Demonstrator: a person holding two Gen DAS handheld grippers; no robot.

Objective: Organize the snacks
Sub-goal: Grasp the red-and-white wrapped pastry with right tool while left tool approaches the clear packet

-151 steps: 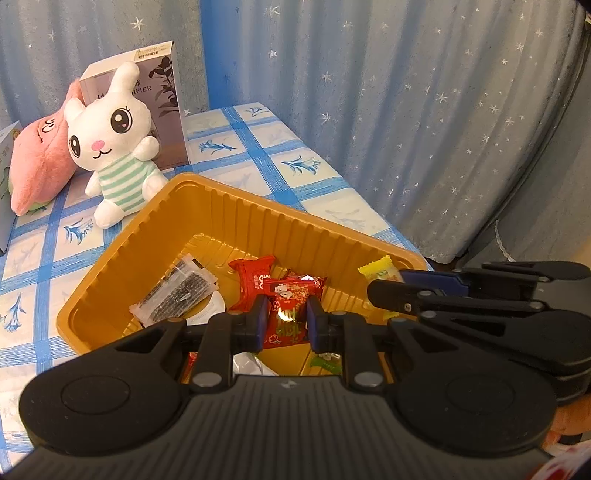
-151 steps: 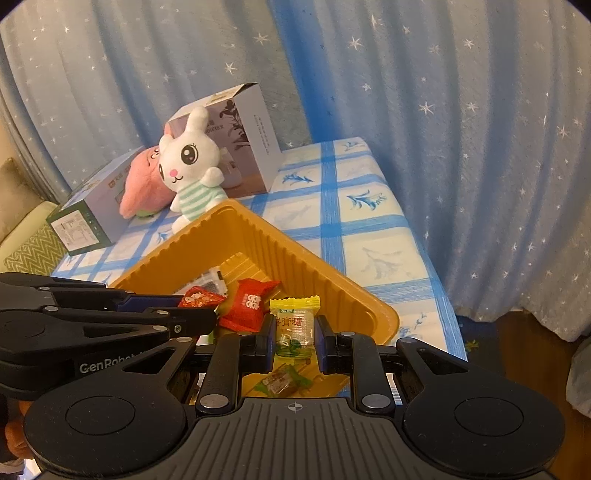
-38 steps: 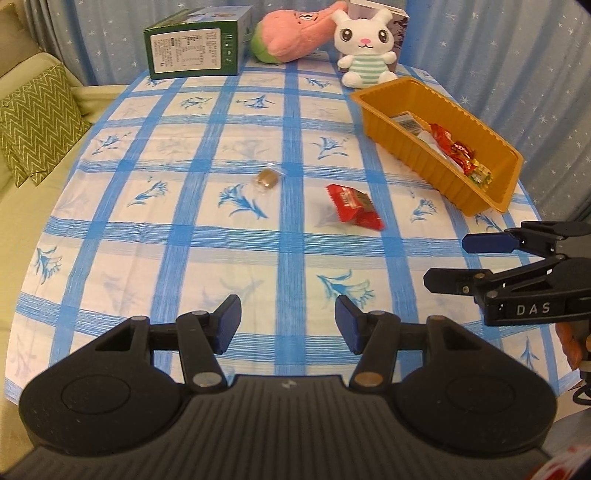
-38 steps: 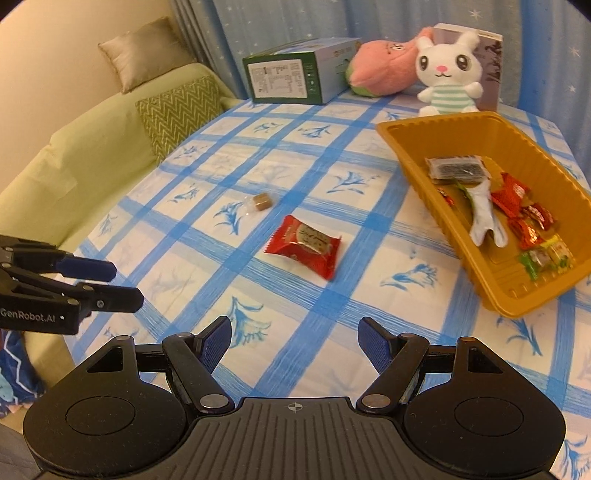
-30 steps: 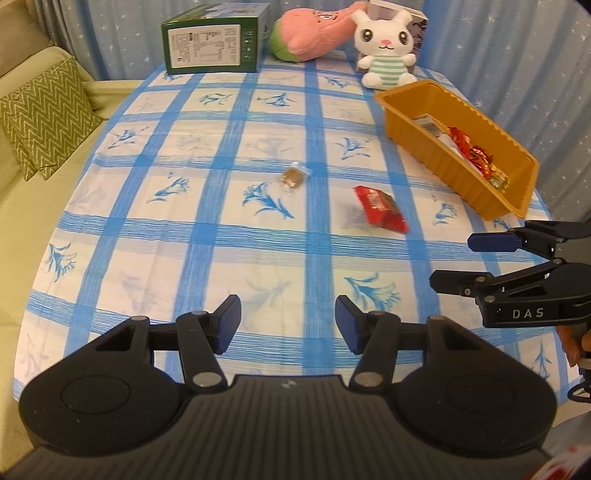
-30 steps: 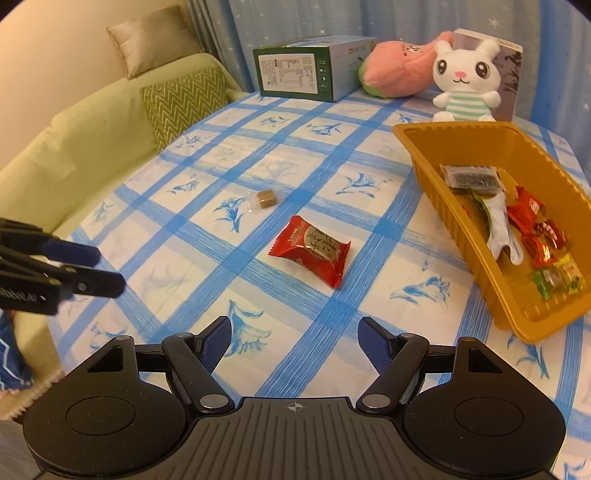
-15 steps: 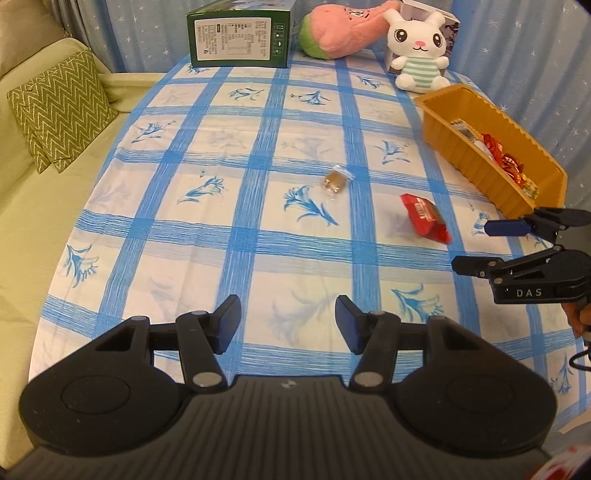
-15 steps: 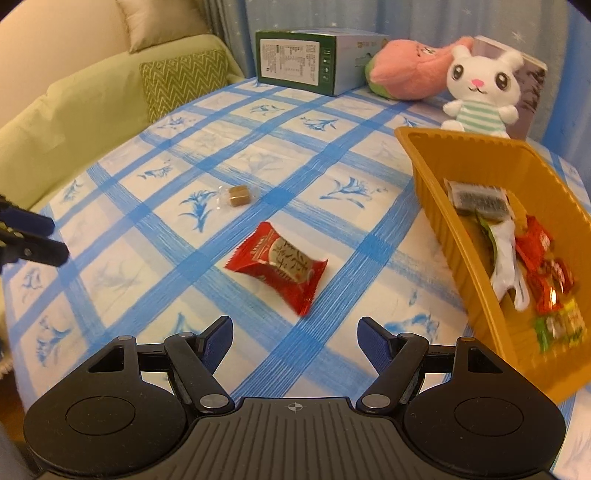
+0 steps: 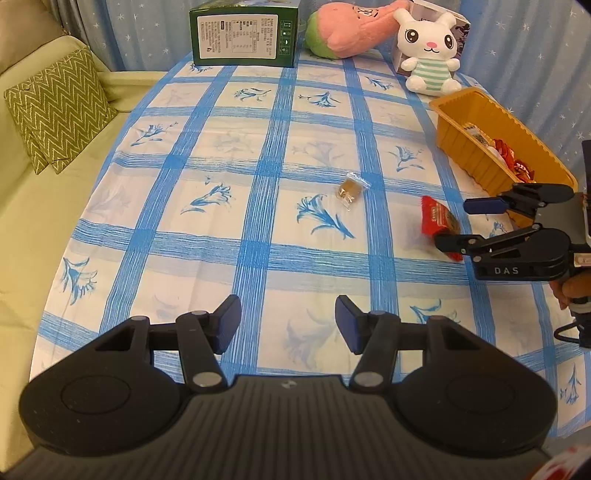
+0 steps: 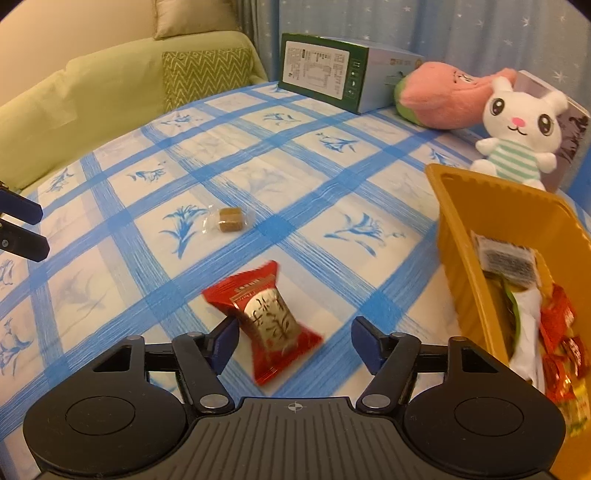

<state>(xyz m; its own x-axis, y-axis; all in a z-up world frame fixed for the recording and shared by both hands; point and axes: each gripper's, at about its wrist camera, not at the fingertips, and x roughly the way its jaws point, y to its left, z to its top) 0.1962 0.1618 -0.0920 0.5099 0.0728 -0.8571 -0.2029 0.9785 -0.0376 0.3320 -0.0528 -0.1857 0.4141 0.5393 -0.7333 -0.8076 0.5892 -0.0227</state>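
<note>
Snacks lie loose on a blue-checked tablecloth (image 9: 258, 243). In the right wrist view the right gripper (image 10: 291, 341) sits low over a red snack packet (image 10: 264, 321) in the lower centre of the frame; its jaws are closing with the packet between them, the left pad right at the packet's edge and the right pad clear of it, so nothing is gripped. A small brown candy in clear wrap (image 10: 227, 219) rests well apart, toward the middle left. An orange tray (image 10: 465, 266) fills the right side of that frame, holding several wrapped snacks.

In the left wrist view the left gripper (image 9: 288, 325) hangs at the lower centre with its jaws released and wide, only cloth between them. The same red packet appears at the right edge, partly behind the other gripper's fingers. At the top of the frame stand a green box (image 9: 243, 33), a pink plush (image 9: 351, 31) and a white rabbit plush (image 9: 428, 48). A zigzag cushion (image 9: 59, 110) lies on a green sofa (image 9: 22, 221) at the left.
</note>
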